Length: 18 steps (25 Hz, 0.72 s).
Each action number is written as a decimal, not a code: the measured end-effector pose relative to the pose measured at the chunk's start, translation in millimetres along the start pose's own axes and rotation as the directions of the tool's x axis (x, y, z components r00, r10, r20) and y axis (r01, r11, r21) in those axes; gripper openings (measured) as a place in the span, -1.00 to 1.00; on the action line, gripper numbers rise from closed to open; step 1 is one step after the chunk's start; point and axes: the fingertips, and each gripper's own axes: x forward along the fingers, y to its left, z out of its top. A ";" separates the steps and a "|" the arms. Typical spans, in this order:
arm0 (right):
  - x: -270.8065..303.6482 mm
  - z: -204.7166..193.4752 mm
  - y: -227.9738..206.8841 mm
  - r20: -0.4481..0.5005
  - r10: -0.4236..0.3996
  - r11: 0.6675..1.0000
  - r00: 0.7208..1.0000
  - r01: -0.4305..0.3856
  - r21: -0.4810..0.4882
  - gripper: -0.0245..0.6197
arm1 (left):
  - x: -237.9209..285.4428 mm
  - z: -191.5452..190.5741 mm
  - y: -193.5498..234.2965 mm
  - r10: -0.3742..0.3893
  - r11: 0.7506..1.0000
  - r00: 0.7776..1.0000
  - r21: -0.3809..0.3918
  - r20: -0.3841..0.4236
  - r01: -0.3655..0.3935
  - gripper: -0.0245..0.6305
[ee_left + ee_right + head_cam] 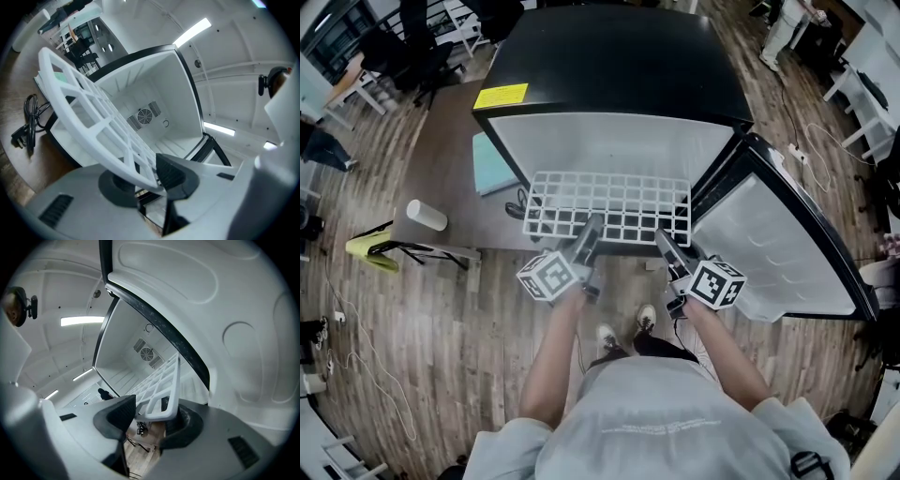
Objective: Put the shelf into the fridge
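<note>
A white grid shelf (609, 206) hangs level at the mouth of the black fridge (619, 56), its far edge at the white interior (609, 141). My left gripper (586, 239) is shut on the shelf's near edge, left of the middle. My right gripper (667, 246) is shut on the same edge further right. In the left gripper view the shelf (89, 112) slants up to the left from the gripper (150, 176), with the fridge's back wall and fan vent (145, 115) behind. In the right gripper view the shelf (159, 385) runs from the gripper (150, 411) toward the cavity.
The fridge door (787, 248) stands open to the right, close to my right gripper. A black cable (517, 204), a teal pad (492, 161) and a white cylinder (425, 215) lie on the brown board left of the fridge. The person's feet (623, 328) stand just below the shelf.
</note>
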 end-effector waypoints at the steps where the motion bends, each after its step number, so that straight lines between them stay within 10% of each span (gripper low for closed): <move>1: 0.0 -0.7 -0.9 0.000 -0.001 1.000 1.000 0.001 0.004 -0.41 | 0.0 -0.4 0.1 0.000 1.000 1.000 0.001 -0.002 0.000 -0.64; 18: 4.0 -6.9 -11.5 0.004 -0.006 0.999 1.000 0.005 0.042 -0.40 | 2.4 -3.6 4.9 0.015 1.000 1.000 0.024 -0.022 -0.014 -0.64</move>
